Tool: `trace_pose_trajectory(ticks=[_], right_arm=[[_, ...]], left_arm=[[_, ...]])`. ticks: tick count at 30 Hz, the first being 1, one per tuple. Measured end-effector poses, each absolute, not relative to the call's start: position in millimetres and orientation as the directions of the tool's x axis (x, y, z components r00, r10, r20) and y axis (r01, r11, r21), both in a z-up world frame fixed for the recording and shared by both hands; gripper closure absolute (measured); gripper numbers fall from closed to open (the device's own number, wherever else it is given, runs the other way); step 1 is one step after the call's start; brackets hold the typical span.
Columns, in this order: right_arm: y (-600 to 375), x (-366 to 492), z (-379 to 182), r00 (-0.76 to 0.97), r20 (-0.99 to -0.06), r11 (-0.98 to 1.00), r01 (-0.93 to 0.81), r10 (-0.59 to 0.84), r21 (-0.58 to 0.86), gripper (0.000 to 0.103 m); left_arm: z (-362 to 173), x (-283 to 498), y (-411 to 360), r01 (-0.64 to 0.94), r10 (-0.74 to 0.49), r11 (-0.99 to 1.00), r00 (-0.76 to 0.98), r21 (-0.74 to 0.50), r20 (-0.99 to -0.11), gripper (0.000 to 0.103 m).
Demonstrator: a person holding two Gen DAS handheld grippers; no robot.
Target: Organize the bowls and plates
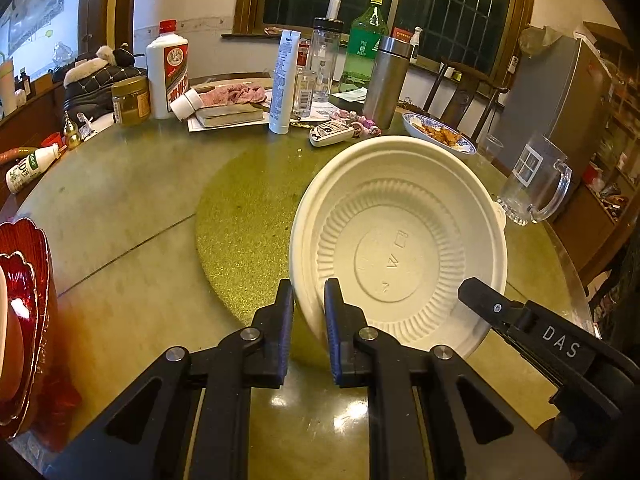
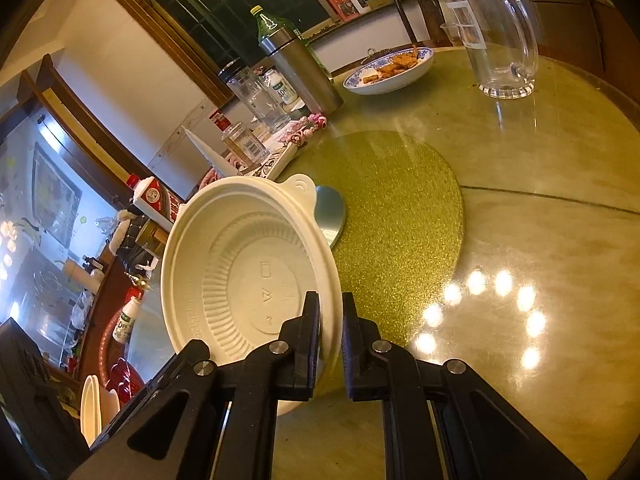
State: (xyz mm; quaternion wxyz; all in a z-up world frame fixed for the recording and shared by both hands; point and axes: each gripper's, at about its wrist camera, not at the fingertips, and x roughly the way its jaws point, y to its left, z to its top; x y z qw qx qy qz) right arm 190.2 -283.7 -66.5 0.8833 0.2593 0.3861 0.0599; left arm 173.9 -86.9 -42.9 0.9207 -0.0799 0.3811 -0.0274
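A cream-white round disposable bowl with a ribbed inner wall is held tilted above the near part of the green glittery round mat, its inside facing the cameras. The left gripper is clamped on the bowl's near-left rim, one pad inside and one outside. The right gripper is clamped on the rim at the opposite side, its black body entering the left wrist view at the near right. A small tab on the bowl's rim points away, toward the far side.

The mat lies on a round glossy table. At the near left edge stand red glass scalloped dishes with pale bowls nested in them. On the far right stand a clear glass mug with a handle and a blue-and-white plate of fried food. Along the far side stand a steel flask, a green plastic bottle and a white ceramic bottle with a red label.
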Motion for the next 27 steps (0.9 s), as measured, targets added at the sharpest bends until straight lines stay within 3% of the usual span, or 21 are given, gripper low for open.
trace_pose_trajectory(ticks=[27], right_arm=[[-280.3, 185.2, -58.6, 0.719, -0.637, 0.883, 0.069, 0.279, 0.465, 0.093]], left_arm=[[-42.5, 169.5, -85.8, -0.014, -0.106, 0.986, 0.724, -0.168, -0.682, 0.09]])
